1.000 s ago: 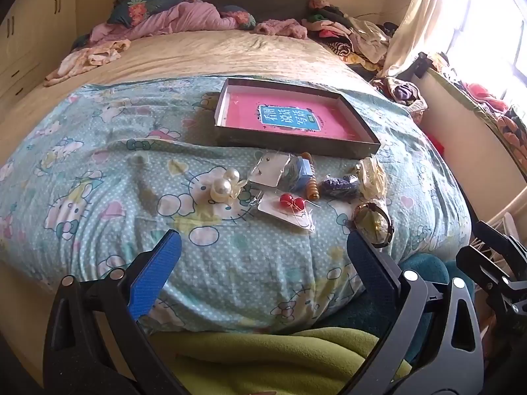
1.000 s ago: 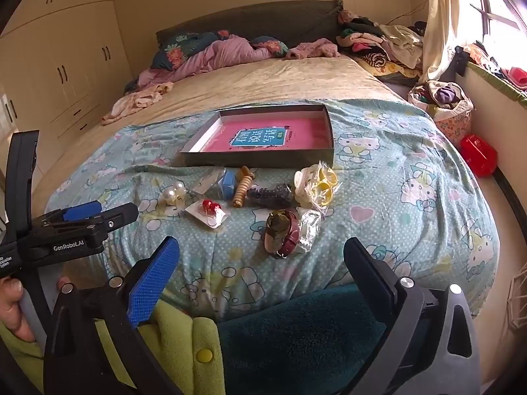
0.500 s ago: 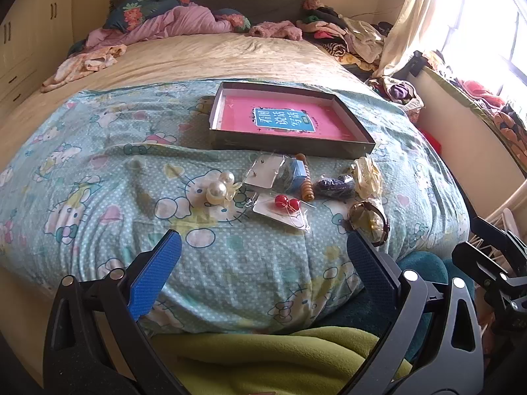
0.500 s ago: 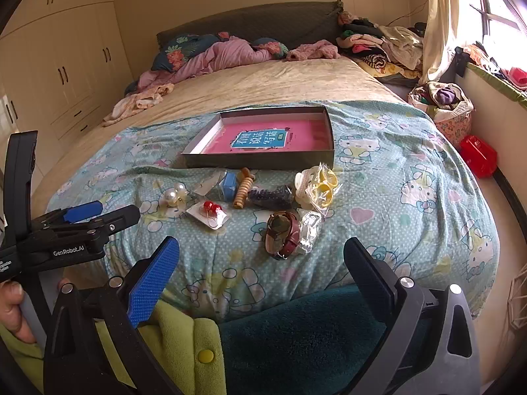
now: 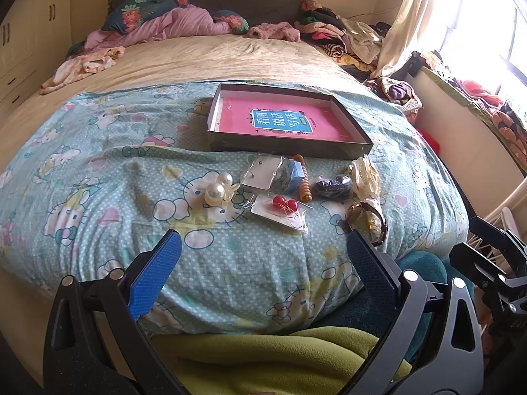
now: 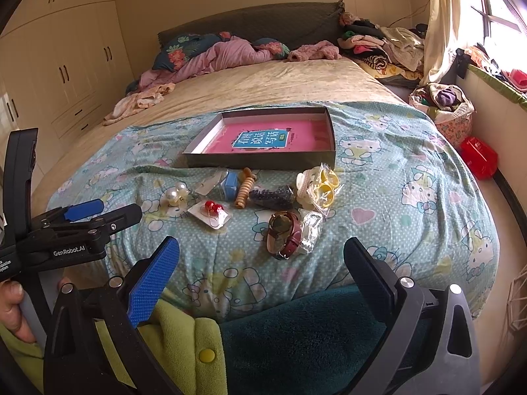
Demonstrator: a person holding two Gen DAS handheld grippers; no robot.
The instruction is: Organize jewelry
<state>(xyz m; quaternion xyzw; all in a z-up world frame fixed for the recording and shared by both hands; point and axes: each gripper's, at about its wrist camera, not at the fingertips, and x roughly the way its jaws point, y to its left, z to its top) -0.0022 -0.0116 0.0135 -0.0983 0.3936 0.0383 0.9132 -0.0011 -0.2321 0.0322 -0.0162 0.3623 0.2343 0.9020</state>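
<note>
Several jewelry pieces lie on the Hello Kitty quilt in front of a shallow grey box (image 5: 290, 149) (image 6: 263, 161) with a pink book inside. Among them are big pearl earrings (image 5: 215, 191) (image 6: 174, 194), red bead earrings on a card (image 5: 283, 202) (image 6: 212, 207), a wooden bead bracelet (image 5: 304, 181) (image 6: 244, 187), a dark bead bracelet (image 5: 331, 187) (image 6: 271, 196), bagged yellow rings (image 6: 324, 184) and a wristwatch (image 5: 365, 220) (image 6: 283, 233). My left gripper (image 5: 263, 260) is open and empty, short of the items. My right gripper (image 6: 262, 263) is open and empty, just before the watch.
Piled clothes and pillows lie at the bed's head (image 6: 230, 52). A wardrobe (image 6: 66, 75) stands on the left. A basket of clothes (image 6: 444, 105) and a red object (image 6: 479, 156) sit on the floor at the right. My left gripper also shows in the right wrist view (image 6: 82, 227).
Both grippers have drawn slightly back and tilted; the jewelry sits a little higher in the left wrist view. Nothing has been picked up or moved.
</note>
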